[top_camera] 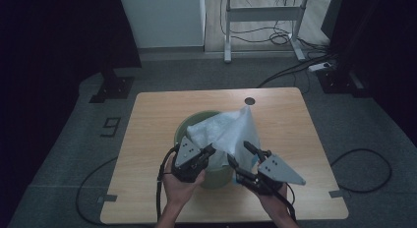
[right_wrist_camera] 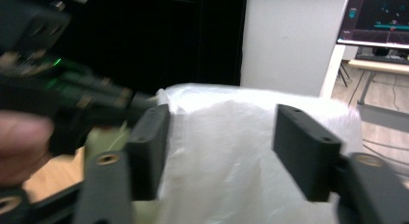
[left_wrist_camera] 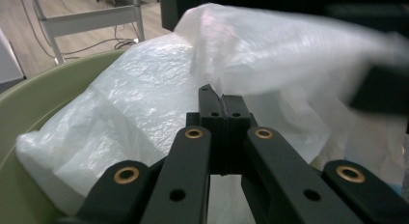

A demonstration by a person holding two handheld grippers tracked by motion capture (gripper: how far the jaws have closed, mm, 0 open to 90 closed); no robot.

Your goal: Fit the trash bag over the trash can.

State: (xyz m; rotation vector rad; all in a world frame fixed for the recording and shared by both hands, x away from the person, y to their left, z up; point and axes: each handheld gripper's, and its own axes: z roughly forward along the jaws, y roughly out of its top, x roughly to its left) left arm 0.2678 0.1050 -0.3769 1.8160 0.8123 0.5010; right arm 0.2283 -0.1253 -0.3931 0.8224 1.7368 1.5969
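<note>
**High view and both gripper views: white plastic bag in green bin, one gripper pinched, one spread**

Item 1, left gripper [left_wrist_camera: 223,101]. Left gripper view: the two black jaws stand pressed together, tips meeting against the white plastic bag [left_wrist_camera: 144,103]. A thin fold of film seems to be caught between the tips, though the contact point is too small to confirm. In the high view this gripper [top_camera: 210,150] sits at the near rim of the bin, held by the left hand [top_camera: 181,185].

Item 2, right gripper [right_wrist_camera: 222,151]. Right gripper view: jaws spread wide, one pad to each side of a raised hump of the bag [right_wrist_camera: 231,137]; neither pad visibly presses the film. In the high view the gripper [top_camera: 241,154] lies just right of the left one, with its grey three-cornered plate [top_camera: 280,170] on top.

Item 3, the bag [top_camera: 226,129]. Crinkled and translucent, it lies directly ahead of both sets of jaws, bunched inside the bin and rising to a peak beyond the right gripper.

Item 4, green bin [top_camera: 186,127]. Round and pale green, it surrounds the bag; its wall curves away to the left of the left gripper's jaws [left_wrist_camera: 29,108].

Item 5, wooden table [top_camera: 147,139]. It lies under the bin and both grippers; a dark round hole [top_camera: 250,100] sits past the bag's peak, by the far edge.
</note>
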